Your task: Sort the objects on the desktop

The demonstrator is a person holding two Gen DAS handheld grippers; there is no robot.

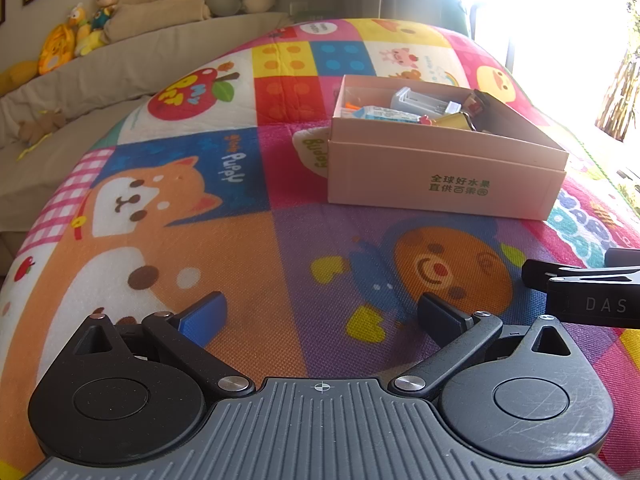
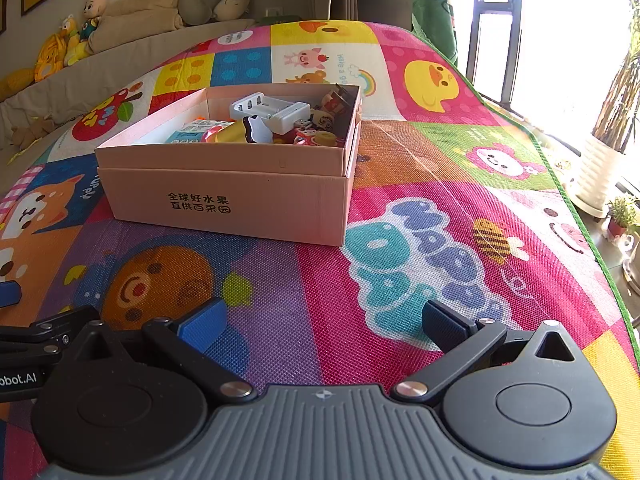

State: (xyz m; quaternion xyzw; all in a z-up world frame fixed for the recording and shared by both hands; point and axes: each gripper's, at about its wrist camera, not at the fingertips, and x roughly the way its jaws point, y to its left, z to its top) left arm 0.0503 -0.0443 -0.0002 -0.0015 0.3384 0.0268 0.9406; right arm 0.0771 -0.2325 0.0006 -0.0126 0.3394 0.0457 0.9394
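On a bright cartoon-print play mat point(image 1: 248, 248), seen from the left wrist camera, the left gripper point(image 1: 322, 316) fills the bottom of the frame with its jaws spread wide and nothing between them, its blue-faced fingers point(image 1: 204, 314) hanging over the orange dog and purple panels. A pink cardboard box point(image 1: 440, 168) with printed Chinese characters sits right of centre in the upper half, holding a jumble of small desktop objects point(image 1: 424, 108), among them a white plastic charger-like piece and a yellow item. At the right edge, a black part of the right gripper point(image 1: 580, 292) pokes in. A beige sofa with plush toys point(image 1: 80, 24) runs along the upper left.

From the right wrist camera, the right gripper point(image 2: 326, 320) sits at the bottom of the frame, likewise released and empty above the purple and pink panels. The same box point(image 2: 240, 196) stands left of centre, its sorted items point(image 2: 280, 124) piled toward the far right corner inside. Part of the left gripper point(image 2: 36, 344) shows at the lower left edge. Potted plants point(image 2: 616, 208) stand by the sunlit window at the right edge.
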